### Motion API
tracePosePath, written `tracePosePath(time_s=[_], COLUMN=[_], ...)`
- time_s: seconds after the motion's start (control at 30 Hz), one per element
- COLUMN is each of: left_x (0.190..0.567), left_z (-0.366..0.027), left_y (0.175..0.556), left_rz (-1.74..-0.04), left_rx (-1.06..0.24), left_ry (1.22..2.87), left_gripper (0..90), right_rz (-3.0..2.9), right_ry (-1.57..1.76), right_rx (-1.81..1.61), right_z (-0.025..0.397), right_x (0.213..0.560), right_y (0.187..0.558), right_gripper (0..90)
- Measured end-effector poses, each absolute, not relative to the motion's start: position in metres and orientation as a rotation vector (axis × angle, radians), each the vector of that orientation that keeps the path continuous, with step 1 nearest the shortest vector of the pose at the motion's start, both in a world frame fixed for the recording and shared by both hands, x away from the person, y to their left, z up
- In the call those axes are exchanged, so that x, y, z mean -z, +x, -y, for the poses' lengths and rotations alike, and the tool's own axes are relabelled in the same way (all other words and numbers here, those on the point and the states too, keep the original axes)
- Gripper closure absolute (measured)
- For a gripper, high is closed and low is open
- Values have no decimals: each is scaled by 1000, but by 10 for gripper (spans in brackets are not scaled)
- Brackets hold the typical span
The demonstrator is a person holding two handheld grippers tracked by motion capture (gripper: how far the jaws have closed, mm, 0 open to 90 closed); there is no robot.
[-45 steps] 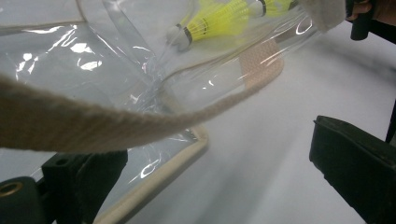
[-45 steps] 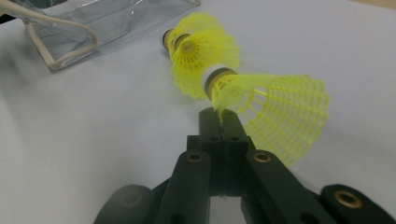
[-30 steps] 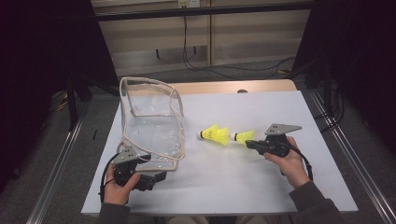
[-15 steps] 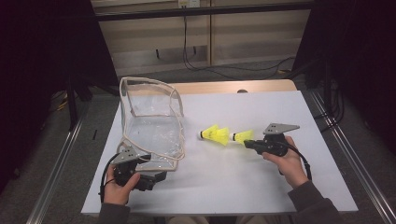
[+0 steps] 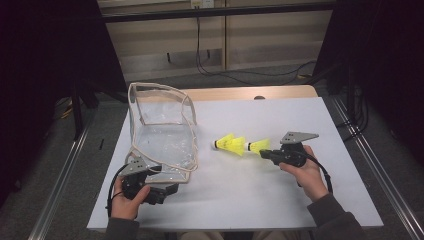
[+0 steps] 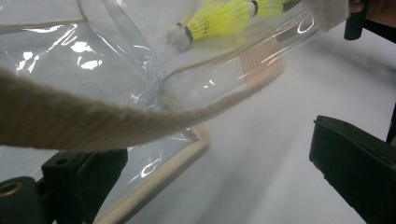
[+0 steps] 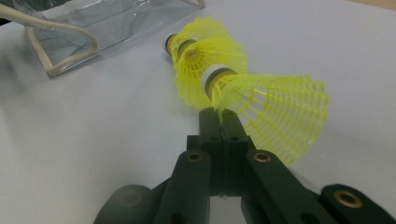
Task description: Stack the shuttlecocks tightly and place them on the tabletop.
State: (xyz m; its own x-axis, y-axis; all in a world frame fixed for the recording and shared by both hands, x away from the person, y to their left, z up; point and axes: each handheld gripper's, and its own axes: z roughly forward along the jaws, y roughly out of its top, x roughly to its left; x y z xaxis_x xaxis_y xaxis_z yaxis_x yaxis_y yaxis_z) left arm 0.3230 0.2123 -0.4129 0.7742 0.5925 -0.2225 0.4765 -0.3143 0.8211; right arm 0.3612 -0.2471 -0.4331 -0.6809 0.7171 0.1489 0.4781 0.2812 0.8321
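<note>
We see two yellow shuttlecocks, one nested behind the other. The right tongs [image 5: 265, 153] are pressed together on the skirt edge of the near shuttlecock [image 7: 275, 112], pinching the yellow mesh just behind its white-banded cork. The far shuttlecock [image 7: 201, 56] sits nose-first ahead of it, its skirt overlapping the near one's cork. Both lie low over the white desk [image 5: 280, 200], to the right of the clear bag [image 5: 162, 135] and apart from it, with their corks pointing toward the bag.

The bag is a transparent plastic pouch with beige trim and a beige strap [image 6: 93, 126]. It stands open at the desk's left part, its far wall upright and its near side sagging toward the person.

The left tongs [image 6: 224, 172] sit at the bag's near lower corner. Their jaws are spread wide, one under the bag's trimmed edge, the other off to the side over bare desk, and we see nothing gripped between them.
</note>
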Motion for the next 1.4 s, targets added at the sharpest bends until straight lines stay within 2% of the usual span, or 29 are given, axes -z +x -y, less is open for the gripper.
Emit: tracePosePath(time_s=[1.4], left_x=[413], left_z=[-213], left_y=[323], left_rz=[-809], left_rx=[-146], left_ry=[1973], left_gripper=[42], right_rz=[-2309], right_ry=[1097], right_rx=[-1357], right_z=[232], right_x=[435], right_y=[369], right_gripper=[898])
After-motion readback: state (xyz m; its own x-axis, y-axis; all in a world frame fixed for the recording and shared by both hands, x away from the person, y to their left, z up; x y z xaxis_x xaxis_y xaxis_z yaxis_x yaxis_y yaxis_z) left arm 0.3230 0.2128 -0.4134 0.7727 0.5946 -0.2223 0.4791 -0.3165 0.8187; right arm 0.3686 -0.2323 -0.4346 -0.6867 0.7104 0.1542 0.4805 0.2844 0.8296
